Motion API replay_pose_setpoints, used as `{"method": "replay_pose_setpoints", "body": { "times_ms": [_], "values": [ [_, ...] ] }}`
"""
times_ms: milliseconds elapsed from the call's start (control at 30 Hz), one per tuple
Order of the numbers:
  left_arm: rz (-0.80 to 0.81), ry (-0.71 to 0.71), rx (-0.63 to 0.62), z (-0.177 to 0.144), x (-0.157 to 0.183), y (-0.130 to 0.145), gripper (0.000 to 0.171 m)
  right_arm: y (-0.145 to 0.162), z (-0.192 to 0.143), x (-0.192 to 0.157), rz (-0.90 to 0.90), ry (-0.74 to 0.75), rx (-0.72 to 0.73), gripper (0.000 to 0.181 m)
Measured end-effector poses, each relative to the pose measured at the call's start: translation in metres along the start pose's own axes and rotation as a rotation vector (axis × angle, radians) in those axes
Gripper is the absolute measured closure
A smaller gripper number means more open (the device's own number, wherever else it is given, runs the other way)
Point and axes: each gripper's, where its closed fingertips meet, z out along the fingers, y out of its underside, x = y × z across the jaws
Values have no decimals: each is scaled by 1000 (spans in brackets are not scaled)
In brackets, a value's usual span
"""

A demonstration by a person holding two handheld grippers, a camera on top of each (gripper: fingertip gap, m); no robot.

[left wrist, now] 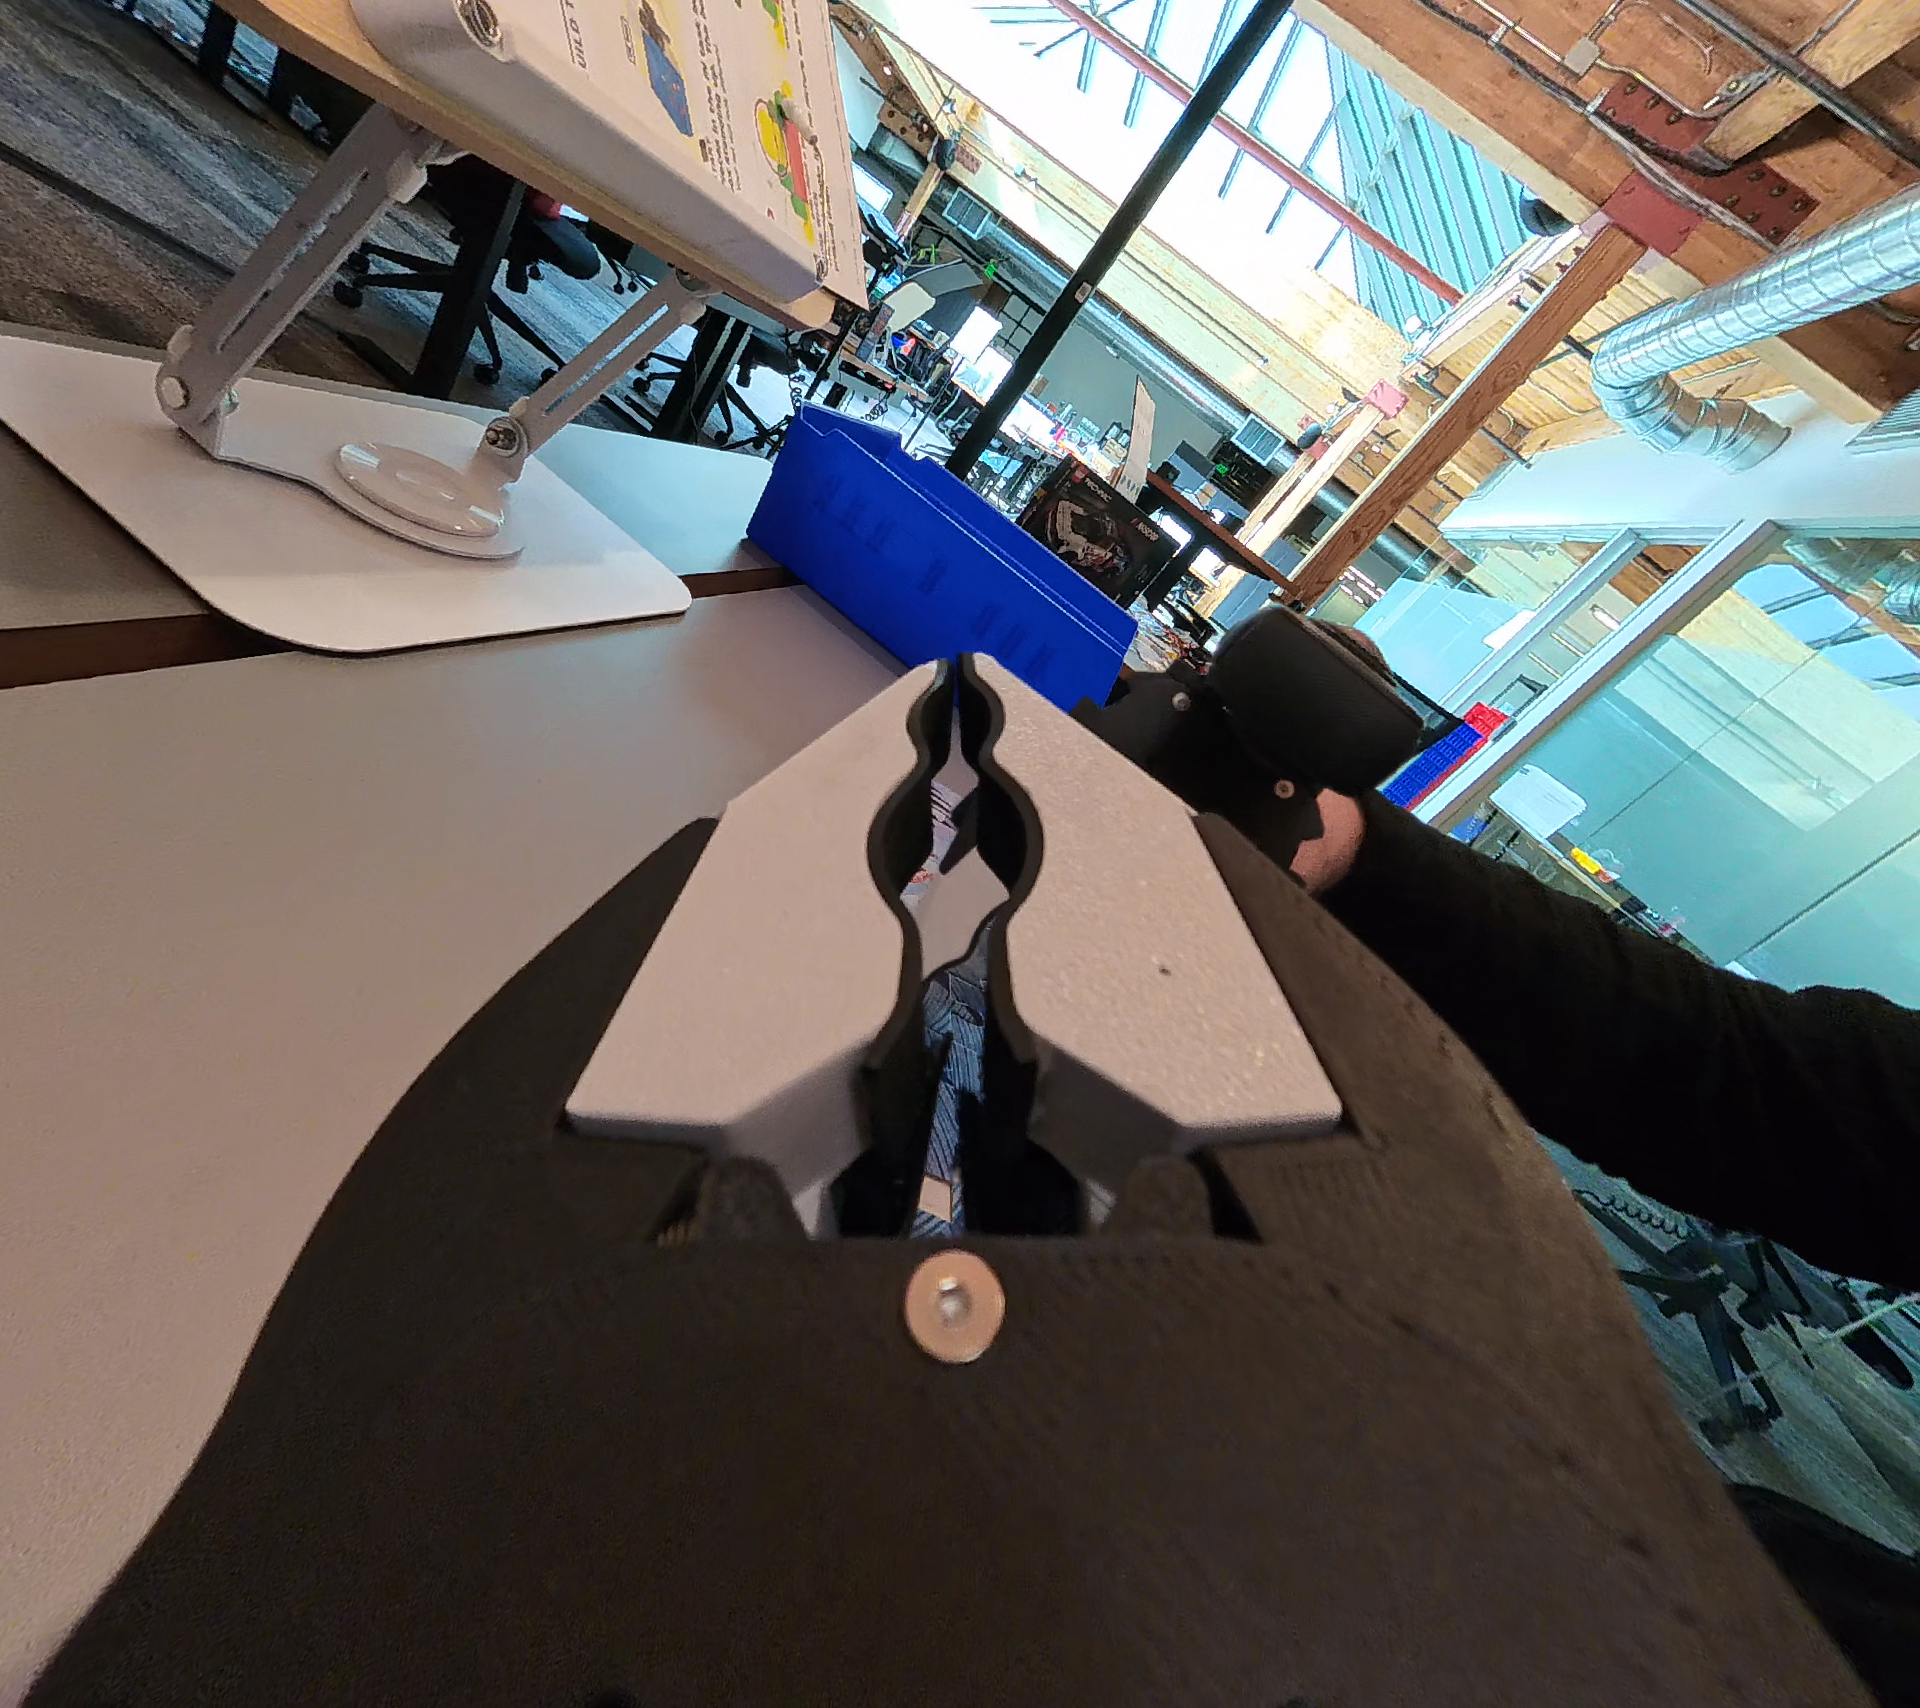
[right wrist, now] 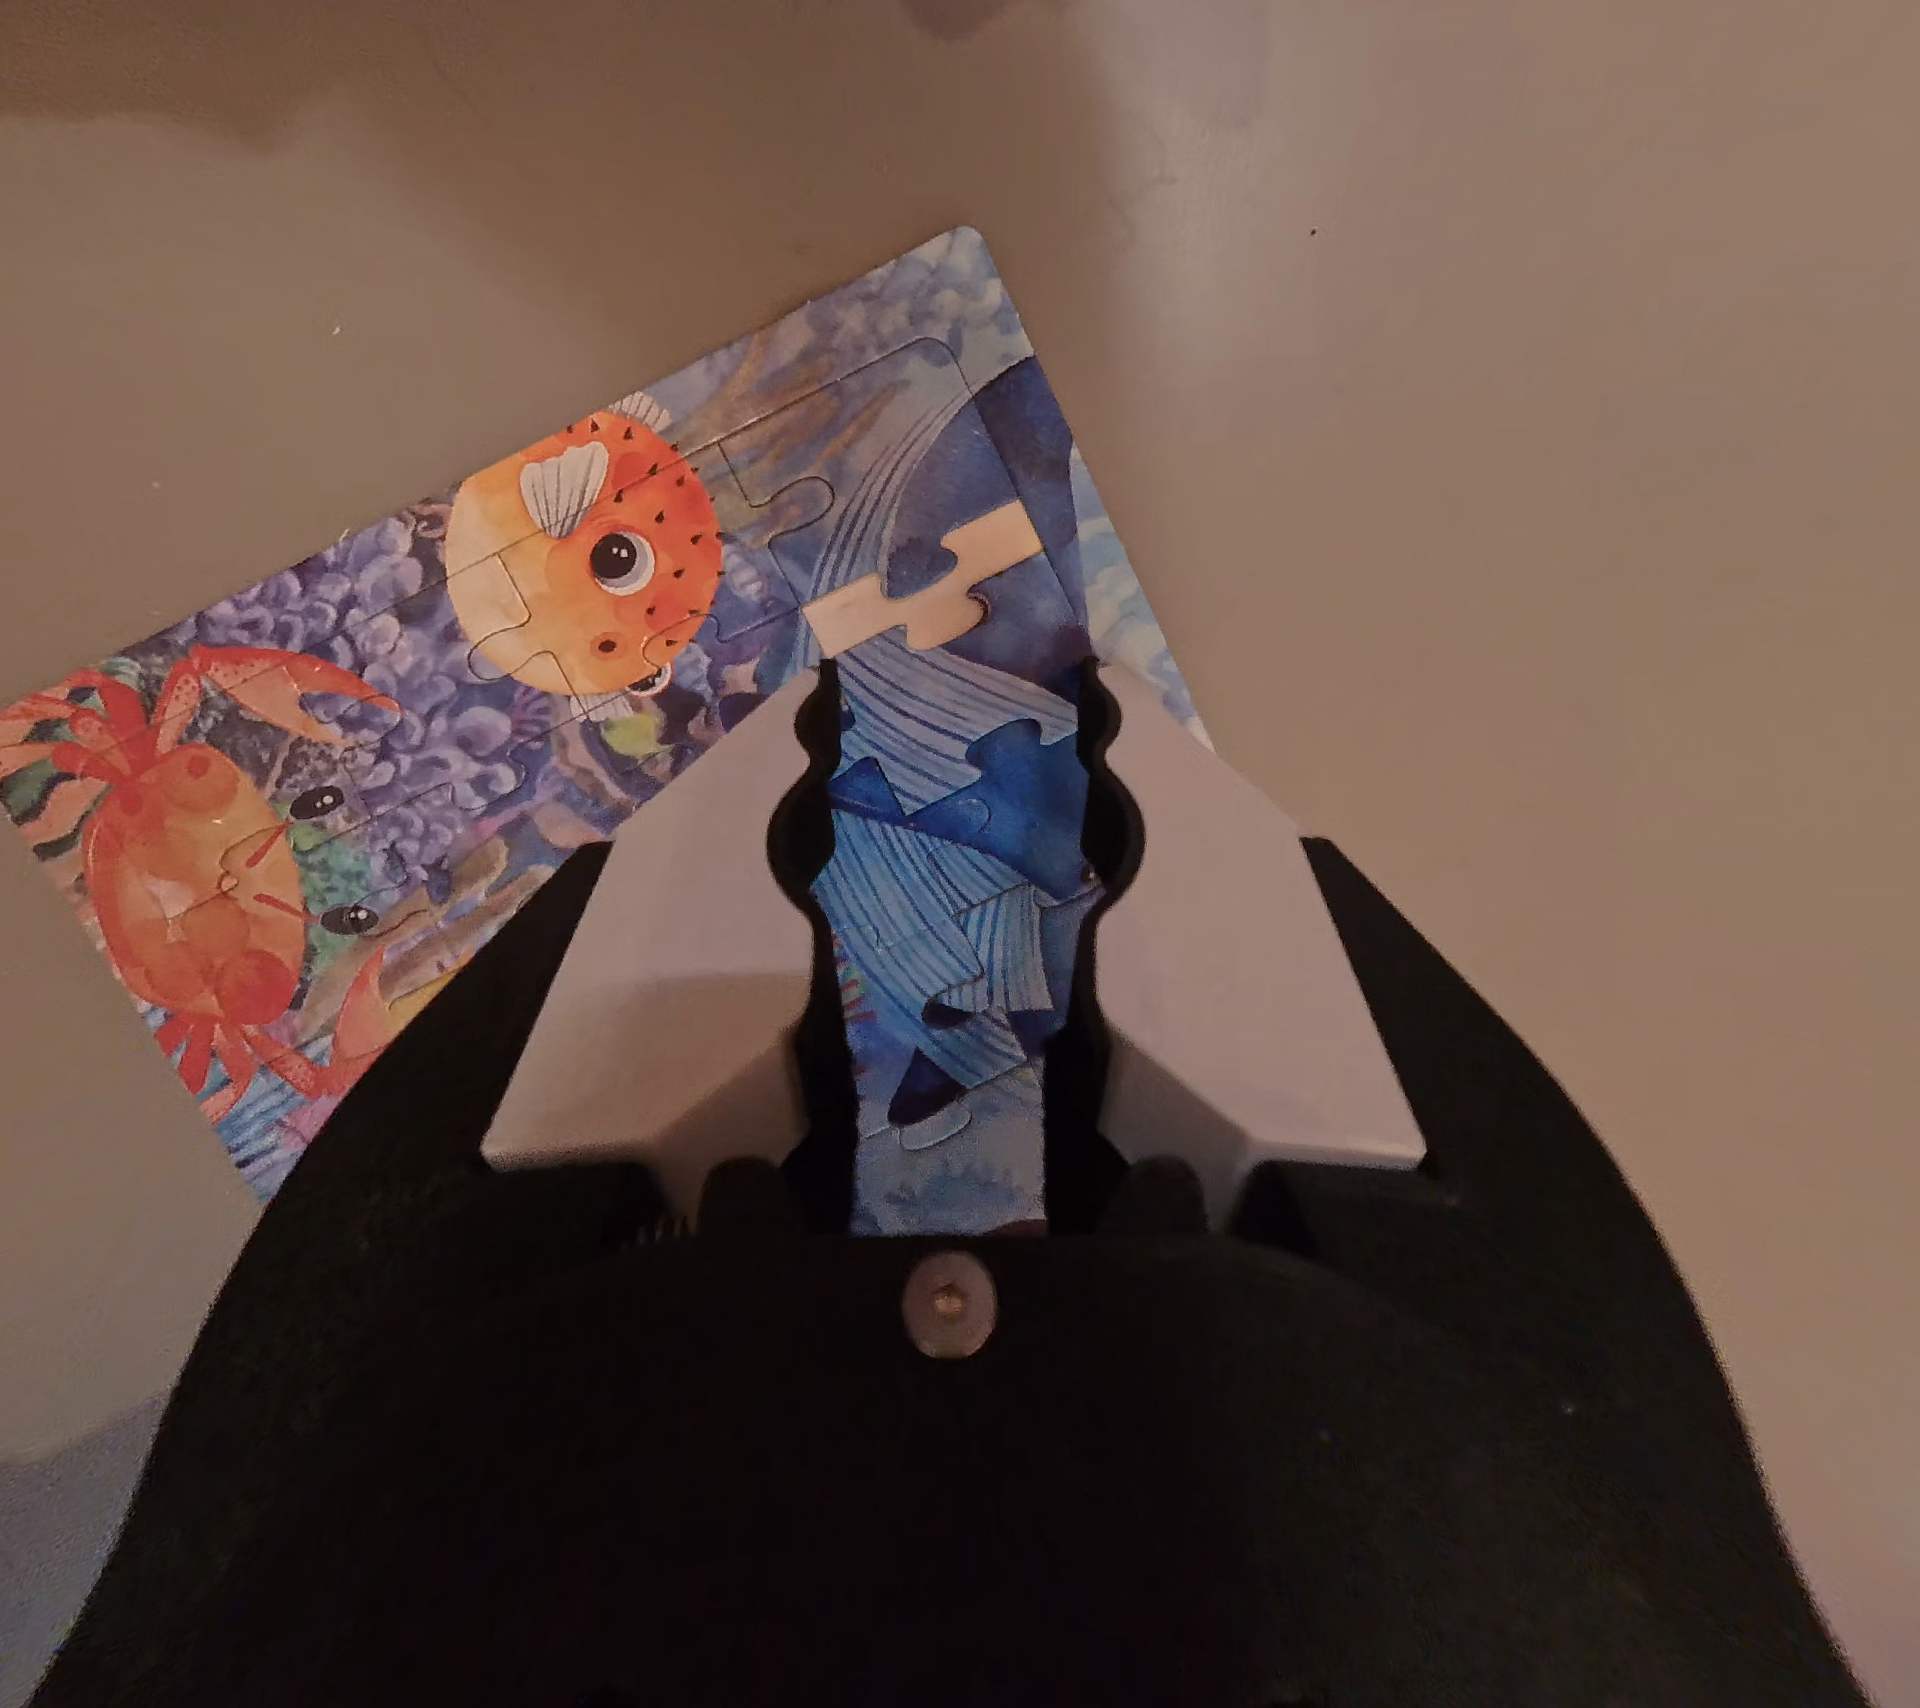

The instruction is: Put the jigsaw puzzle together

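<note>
Hovering over the jigsaw puzzle (right wrist: 582,682), the right gripper (right wrist: 956,671) has its jaws parted, holding nothing; its fingers hide part of the blue striped area. A pale gap (right wrist: 914,593) shows just beyond the tips. The puzzle lies flat on the table (right wrist: 1507,411). The left gripper (left wrist: 958,671) has its jaws nearly closed, tilted upward. Beyond it stand a blue bin (left wrist: 935,578) and a white document stand (left wrist: 343,505).

My left camera sits low near the table (left wrist: 312,827), tilted upward across the room toward the ceiling. My right camera looks straight down, close above the puzzle (right wrist: 582,619) (both views share that tabletop).
</note>
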Motion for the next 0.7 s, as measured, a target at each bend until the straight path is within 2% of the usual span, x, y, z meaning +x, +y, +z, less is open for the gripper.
{"method": "replay_pose_setpoints", "body": {
  "times_ms": [33,67,100,167,233,333,400,633,700],
  "values": [
    [0,1,0,0,0,0,171,2,-2,0,6,-6,-16,146],
    [0,1,0,0,0,0,171,4,-4,1,8,2,-33,167],
    [-1,2,1,0,0,0,171,6,-5,3,4,18,-35,168],
    [-2,4,-2,0,0,0,171,6,-5,-1,23,1,-24,162],
    [0,5,-9,1,1,2,171,7,-7,4,47,29,-28,146],
    [2,7,-15,2,2,3,171,4,-8,8,66,60,-18,111],
    [2,7,-17,2,2,4,171,9,-3,5,51,41,-49,108],
    [0,1,-28,3,-1,7,171,6,-1,1,19,22,-21,131],
    [1,0,-35,3,-1,8,171,6,-1,0,26,24,-17,132]
  ]
}}
